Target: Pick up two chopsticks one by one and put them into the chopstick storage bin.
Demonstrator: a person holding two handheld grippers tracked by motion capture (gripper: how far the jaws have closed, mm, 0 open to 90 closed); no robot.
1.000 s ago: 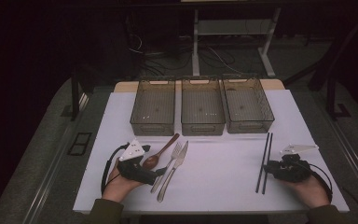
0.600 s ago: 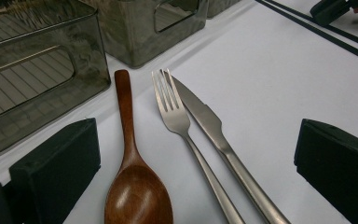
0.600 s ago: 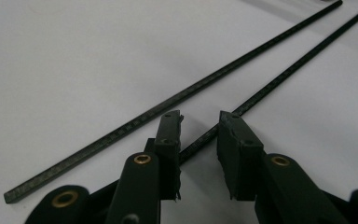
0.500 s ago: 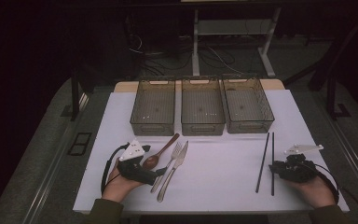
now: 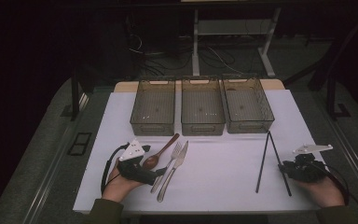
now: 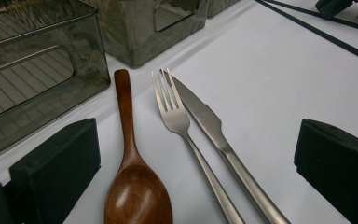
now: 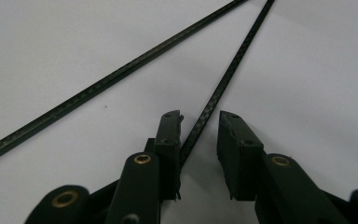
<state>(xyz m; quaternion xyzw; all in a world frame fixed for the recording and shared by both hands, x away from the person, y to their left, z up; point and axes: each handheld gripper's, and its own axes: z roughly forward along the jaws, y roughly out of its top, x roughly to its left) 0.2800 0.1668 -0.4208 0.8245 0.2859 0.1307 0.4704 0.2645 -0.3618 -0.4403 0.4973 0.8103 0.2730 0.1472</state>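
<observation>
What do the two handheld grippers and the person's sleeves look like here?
Both the left gripper and right gripper are black, each topped by a grey three-cornered plate and trailing a black cable. The right's jaws carry brass-coloured rivets. The sleeves are dark olive.

Brown wooden spoon (image 6: 135, 186), silver fork (image 6: 175, 116) and knife (image 6: 209, 126), black chopsticks (image 5: 272, 158), white mat (image 5: 223, 168)

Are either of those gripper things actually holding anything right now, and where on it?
Nothing is held. The right gripper straddles one chopstick near its end, jaws not pressing; the left gripper stands open around the spoon, fork and knife.
</observation>
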